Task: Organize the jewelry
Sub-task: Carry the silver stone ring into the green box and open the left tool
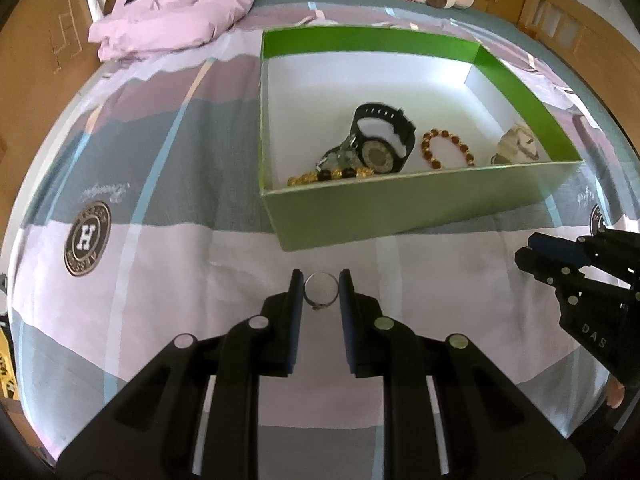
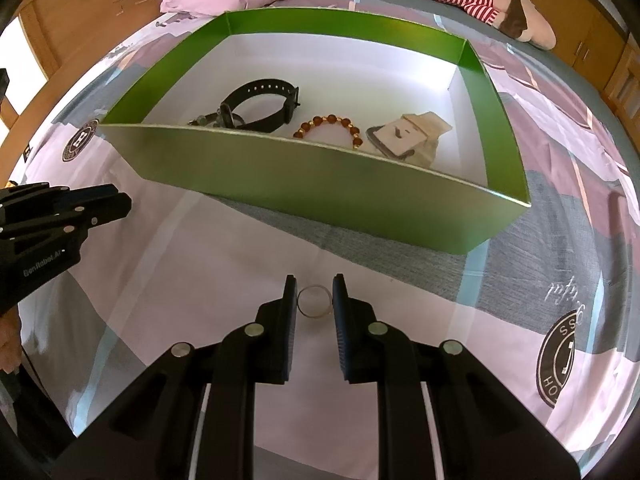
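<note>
Box (image 1: 420, 208): set on the bedspread (image 1: 160, 280).
Watch (image 1: 380, 136): laid in box, left of the bead bracelet (image 1: 446, 148).
Pouch (image 1: 518, 144): right of bracelet.

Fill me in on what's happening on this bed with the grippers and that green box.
A person is tidying jewelry with a handheld gripper in each hand. The left gripper is shut on a silver ring, and the right gripper is shut on a second ring; both are in front of the green box, outside it. Inside the box already lie a black watch, an amber bead bracelet, a gold and black bead strand and a small beige pouch.
</note>
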Motion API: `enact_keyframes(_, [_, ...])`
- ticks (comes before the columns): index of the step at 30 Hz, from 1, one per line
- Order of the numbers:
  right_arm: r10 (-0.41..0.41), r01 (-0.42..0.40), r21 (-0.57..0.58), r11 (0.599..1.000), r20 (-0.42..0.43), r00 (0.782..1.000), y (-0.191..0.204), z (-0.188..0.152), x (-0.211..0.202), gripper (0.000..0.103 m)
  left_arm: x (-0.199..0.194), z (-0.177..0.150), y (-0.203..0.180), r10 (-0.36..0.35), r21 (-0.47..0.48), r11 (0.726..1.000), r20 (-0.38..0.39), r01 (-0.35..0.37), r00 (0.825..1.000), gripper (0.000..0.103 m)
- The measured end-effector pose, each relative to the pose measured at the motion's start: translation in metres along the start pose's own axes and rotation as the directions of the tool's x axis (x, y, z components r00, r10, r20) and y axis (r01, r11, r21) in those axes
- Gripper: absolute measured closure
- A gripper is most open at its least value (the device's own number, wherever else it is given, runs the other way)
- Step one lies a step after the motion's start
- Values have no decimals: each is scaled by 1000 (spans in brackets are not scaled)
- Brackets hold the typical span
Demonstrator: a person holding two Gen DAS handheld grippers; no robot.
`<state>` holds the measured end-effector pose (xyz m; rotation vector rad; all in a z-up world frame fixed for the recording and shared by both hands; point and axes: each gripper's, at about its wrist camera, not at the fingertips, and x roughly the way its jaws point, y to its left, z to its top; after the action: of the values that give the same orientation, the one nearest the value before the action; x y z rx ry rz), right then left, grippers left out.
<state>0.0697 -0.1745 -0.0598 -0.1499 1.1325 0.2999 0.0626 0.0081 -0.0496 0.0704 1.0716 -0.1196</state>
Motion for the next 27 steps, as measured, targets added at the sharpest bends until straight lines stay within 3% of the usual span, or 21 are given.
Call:
enact_keyframes(6, [4, -4, 5, 1000, 23, 1000, 0, 1, -6, 85, -15, 0, -9, 4, 35, 999, 65, -6, 998, 85])
enact_keyframes(27, [-5, 5, -20, 1000, -5, 1000, 6, 1, 3, 85, -4, -11, -26, -5, 95, 996, 26, 2, 1000, 85])
